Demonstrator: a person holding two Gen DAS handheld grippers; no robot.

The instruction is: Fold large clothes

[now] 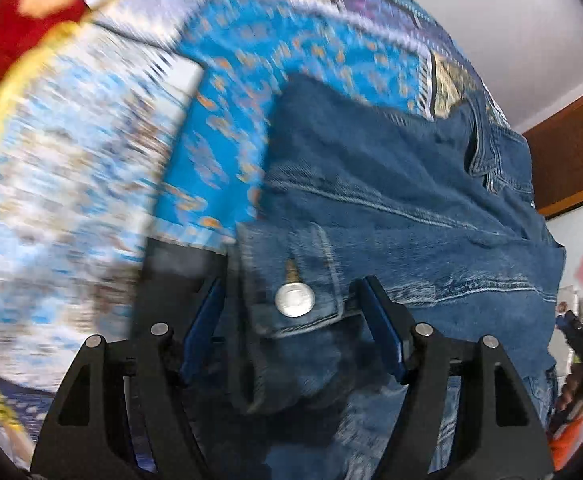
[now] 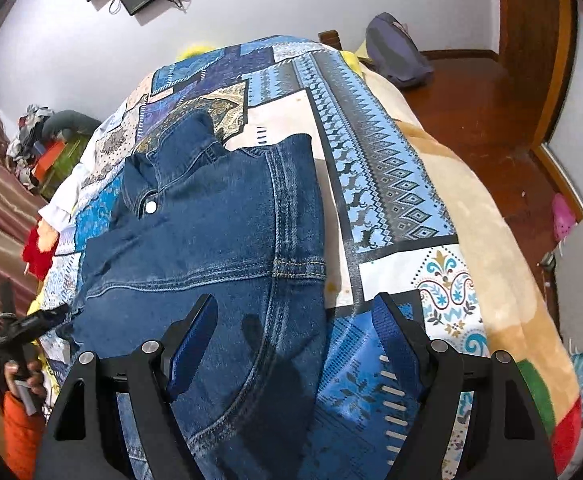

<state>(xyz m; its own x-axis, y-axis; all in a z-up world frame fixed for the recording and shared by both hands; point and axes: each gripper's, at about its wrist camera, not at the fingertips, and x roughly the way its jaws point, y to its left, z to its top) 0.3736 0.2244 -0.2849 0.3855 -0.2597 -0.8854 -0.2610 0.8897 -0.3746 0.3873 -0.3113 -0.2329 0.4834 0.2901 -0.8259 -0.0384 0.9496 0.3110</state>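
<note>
denim jacket (image 2: 195, 240) lies spread on the patchwork bedspread (image 2: 391, 184), nearer the bed's left edge, collar toward the far end. left gripper (image 1: 291, 320) jaws released, w/ a buttoned cuff (image 1: 291, 304) btwn the blue pads, not pinched. right gripper (image 2: 291, 344) jaws released too, straddling the jacket's right hem edge; left pad over denim, right pad over bedspread.

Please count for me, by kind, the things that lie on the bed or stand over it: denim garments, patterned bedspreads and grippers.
Denim jacket: 1
Patterned bedspread: 1
Grippers: 2, the left gripper and the right gripper, both open over the jacket
Total: 4
</note>
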